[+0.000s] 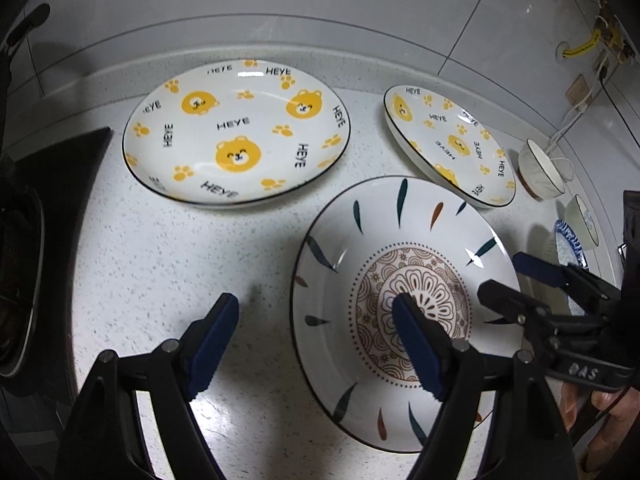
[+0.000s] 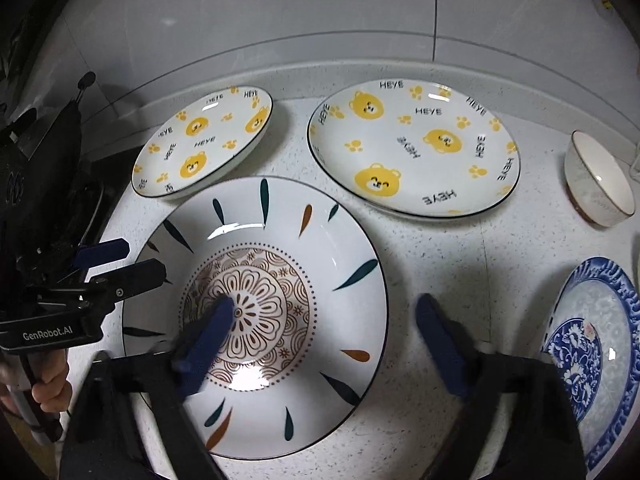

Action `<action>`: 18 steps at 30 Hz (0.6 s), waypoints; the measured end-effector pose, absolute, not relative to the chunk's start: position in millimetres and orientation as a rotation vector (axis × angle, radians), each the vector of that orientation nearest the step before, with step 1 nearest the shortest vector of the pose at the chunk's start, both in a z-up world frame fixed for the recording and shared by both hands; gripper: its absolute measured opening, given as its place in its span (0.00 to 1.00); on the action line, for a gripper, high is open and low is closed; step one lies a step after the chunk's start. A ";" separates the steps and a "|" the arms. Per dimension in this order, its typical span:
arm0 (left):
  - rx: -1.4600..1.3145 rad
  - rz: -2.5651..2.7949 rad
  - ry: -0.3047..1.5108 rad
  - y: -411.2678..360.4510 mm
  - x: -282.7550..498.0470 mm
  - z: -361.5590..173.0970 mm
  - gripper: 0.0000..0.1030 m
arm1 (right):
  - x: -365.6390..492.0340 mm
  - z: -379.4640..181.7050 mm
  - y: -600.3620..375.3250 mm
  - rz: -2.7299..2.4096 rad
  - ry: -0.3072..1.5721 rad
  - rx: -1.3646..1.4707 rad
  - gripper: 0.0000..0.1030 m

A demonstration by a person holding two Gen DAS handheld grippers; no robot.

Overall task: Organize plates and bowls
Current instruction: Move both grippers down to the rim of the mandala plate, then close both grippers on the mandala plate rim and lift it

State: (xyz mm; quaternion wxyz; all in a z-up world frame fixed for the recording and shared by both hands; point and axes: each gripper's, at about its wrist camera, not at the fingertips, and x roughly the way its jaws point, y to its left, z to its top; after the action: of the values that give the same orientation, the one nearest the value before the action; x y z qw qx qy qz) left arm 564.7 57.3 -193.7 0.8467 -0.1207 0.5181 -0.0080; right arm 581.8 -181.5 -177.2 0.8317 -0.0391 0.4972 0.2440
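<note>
The leaf-pattern plate sits on the speckled counter, in front of two bear plates. We straddle its rims — left gripper and right gripper both parted, gripping nothing. We should lower evenly, pinch opposite rims together and lift level — clear of the blue plate.

1. A white speckled stone worktop is seen, backed by a low upstand.
2. Two white ceramic plates with yellow bears are set near the back.
3. A large white plate with a brown floral centre lies in front.
4. A small white bowl and a blue-patterned plate are placed at the right.
</note>
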 end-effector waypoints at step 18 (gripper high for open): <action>-0.341 -0.048 1.219 61.7 575.8 -215.8 0.71 | 606.2 -191.3 -207.3 0.670 1.196 -0.032 0.25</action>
State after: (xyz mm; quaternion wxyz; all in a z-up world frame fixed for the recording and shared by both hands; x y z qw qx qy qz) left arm 575.8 61.7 -215.8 0.8059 -0.1595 0.5697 -0.0225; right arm 606.2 -207.3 -191.3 0.7740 -0.0149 0.5522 0.3095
